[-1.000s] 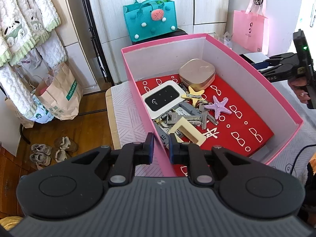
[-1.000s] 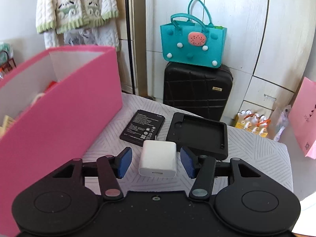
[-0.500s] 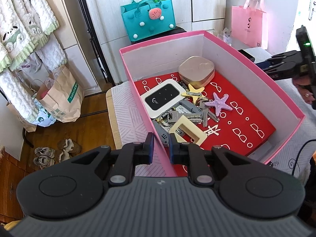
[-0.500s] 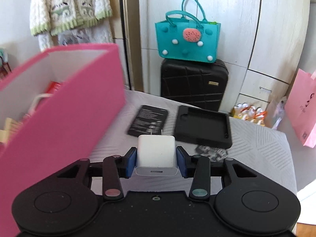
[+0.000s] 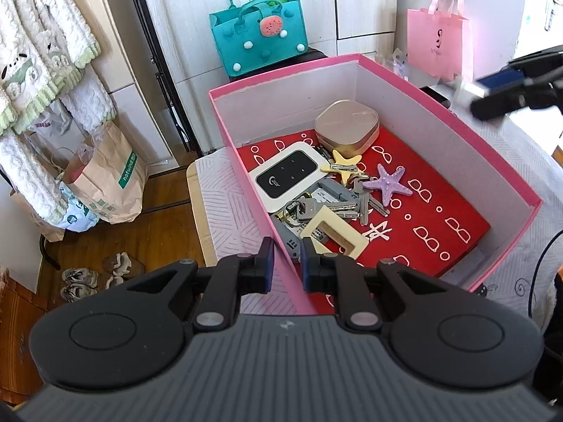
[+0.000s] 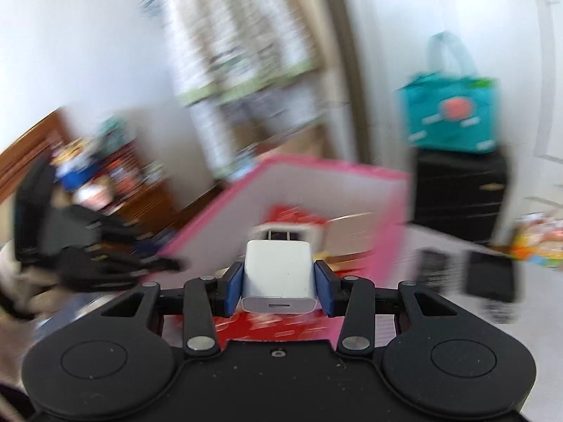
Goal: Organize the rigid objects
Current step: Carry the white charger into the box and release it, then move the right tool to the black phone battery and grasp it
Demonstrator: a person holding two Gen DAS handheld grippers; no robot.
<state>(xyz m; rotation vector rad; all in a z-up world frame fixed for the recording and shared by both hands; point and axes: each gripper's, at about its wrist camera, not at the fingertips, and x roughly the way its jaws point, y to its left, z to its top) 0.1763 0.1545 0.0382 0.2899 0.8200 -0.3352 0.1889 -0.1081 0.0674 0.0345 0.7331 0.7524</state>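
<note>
- The right gripper (image 6: 278,283) is closed on a white charger (image 6: 278,276); the two blue pads (image 6: 233,288) press its left and right sides, its metal prongs point away from the camera and its port faces the camera.
- In the right wrist view the charger is held in the air in front of the pink box (image 6: 218,211). This view is blurred, so I cannot tell if it is already above the inside of the box.
- The left gripper (image 5: 284,263) is nearly closed, and its two fingers stand on either side of the near left wall of the pink box (image 5: 492,161); if the pads press the wall I cannot tell.
- The box stands on a tabletop (image 5: 225,204) with a white patterned cover.
- Inside the box, on a red sheet with white marks, lie a white pocket router (image 5: 286,175), a gold rounded case (image 5: 346,125), a yellow starfish (image 5: 345,167), a purple starfish (image 5: 388,184), a bunch of keys (image 5: 334,207) and a cream rectangular frame (image 5: 332,232).
- The router has a small logo, but it is too small to read.
- A paper bag (image 5: 109,183) on the floor carries green letters that I cannot read with certainty.
- A teal bag (image 5: 258,37) stands behind the box.
</note>
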